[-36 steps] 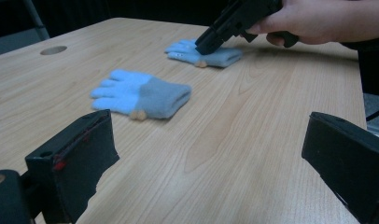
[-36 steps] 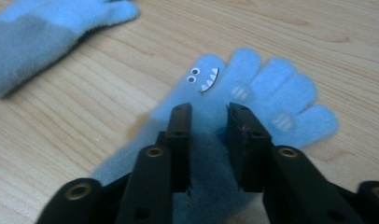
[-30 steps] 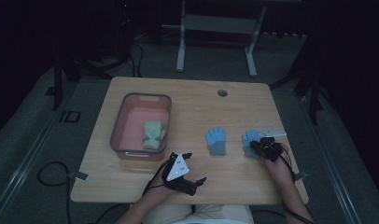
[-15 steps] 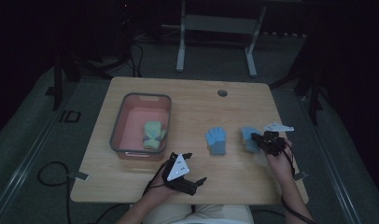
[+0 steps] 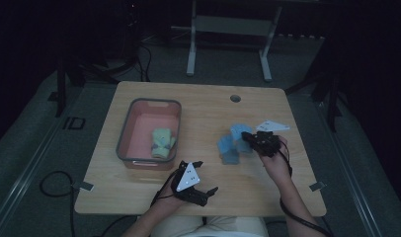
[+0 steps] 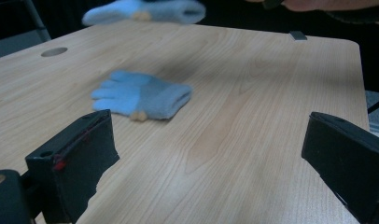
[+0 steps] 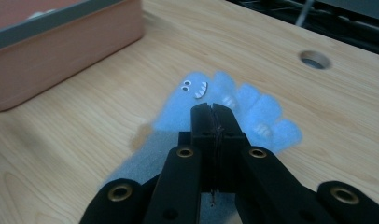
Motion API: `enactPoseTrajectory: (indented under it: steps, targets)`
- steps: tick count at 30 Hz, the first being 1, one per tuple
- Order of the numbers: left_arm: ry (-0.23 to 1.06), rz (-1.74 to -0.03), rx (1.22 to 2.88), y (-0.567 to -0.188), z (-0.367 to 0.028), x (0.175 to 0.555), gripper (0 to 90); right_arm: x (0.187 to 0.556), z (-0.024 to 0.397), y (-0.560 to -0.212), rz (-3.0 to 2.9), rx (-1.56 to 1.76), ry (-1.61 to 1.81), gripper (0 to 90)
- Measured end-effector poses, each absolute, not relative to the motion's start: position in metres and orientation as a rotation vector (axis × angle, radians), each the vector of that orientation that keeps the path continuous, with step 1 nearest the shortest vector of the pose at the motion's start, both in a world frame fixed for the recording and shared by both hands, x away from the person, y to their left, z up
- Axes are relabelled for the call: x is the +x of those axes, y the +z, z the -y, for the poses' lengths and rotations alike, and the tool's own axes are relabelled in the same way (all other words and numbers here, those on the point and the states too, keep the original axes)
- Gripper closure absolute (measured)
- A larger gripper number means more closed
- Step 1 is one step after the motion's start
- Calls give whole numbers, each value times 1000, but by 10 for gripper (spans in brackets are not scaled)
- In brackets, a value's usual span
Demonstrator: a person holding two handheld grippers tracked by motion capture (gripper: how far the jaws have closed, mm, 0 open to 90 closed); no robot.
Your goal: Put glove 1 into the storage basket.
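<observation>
Your right hand-held gripper [image 5: 248,138] is clamped tight on a blue glove [image 7: 234,109], the one with googly eyes and a toothy grin. Its jaws pinch the fabric with no gap between them, and the glove hangs out past the tips, above the bench [image 5: 208,111]. The second blue glove [image 5: 226,149] lies flat on the wood just beside and below that gripper, on the side toward the tub. From your left hand-held gripper [image 5: 207,180] it sits a short way ahead, off to the left of the jaws. That left one is wide open, holding nothing, parked low at your edge of the bench. The pink tub [image 5: 141,127] with a pale green glove [image 5: 161,143] inside is just beyond it.
</observation>
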State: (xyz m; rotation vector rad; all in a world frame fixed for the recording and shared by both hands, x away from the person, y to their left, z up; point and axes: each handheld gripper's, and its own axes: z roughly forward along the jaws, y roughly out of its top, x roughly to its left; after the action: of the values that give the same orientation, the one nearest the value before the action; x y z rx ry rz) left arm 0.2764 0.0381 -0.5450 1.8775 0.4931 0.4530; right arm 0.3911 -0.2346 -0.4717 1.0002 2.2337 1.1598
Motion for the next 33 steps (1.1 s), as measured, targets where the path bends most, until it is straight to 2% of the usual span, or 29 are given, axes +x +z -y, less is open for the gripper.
enactPoseTrajectory:
  steps: [7, 25, 29, 31, 33]
  targets:
    - [456, -505, 1866, -544, -40, 276, 27, 393, 207, -491, -2313, 951, 1098, 892]
    - [444, -509, 1864, -544, -39, 276, 27, 399, 199, -527, -2372, 994, 970, 891]
    - [503, -496, 1878, -545, -38, 276, 47, 401, 199, -536, -2388, 1015, 962, 889]
    - [494, -503, 1876, -544, -37, 277, 48, 401, 199, -537, -2388, 1018, 962, 887]
    - [501, -509, 1876, -544, -36, 278, 51, 399, 199, -534, -2376, 1020, 970, 832]
